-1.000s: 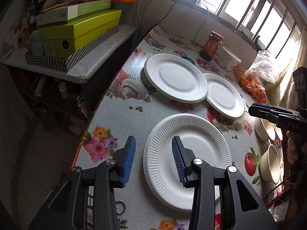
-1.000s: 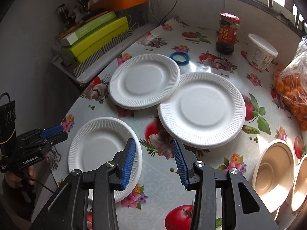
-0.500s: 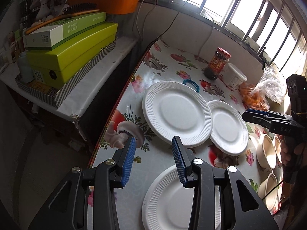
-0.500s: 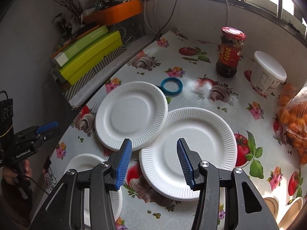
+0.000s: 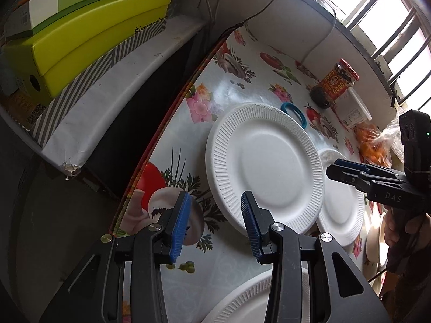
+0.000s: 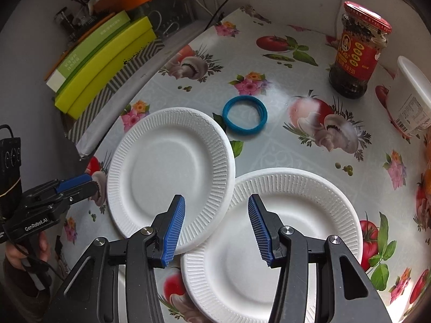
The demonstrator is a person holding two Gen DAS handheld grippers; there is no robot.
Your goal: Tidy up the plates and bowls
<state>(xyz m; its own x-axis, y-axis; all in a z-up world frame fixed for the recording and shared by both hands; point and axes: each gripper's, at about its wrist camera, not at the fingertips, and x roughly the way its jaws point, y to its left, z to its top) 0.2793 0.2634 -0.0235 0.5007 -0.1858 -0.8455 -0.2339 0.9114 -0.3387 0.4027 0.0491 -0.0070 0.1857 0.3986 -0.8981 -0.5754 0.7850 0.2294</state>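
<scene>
Your left gripper [image 5: 215, 223] hangs with jaws apart and empty over the near rim of the ribbed white foam plate [image 5: 265, 171] by the tabletop's [image 5: 231, 266] left edge. Your right gripper [image 6: 216, 226], jaws just widened and empty, straddles where that plate overlaps the second white foam plate [image 6: 272, 245]. A blue rubber ring [image 6: 244, 118] and a red-labelled sauce jar [image 6: 355, 51] stand beyond.

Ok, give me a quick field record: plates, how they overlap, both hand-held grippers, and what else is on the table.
plates: three white paper plates in view
overlap: far plate rim lies over right plate rim
third plate: near plate, apart from the others
left hand-held gripper: open, empty, above far plate's edge
right hand-held gripper: open, empty, above the overlap
other items: blue ring, sauce jar, white tub
</scene>
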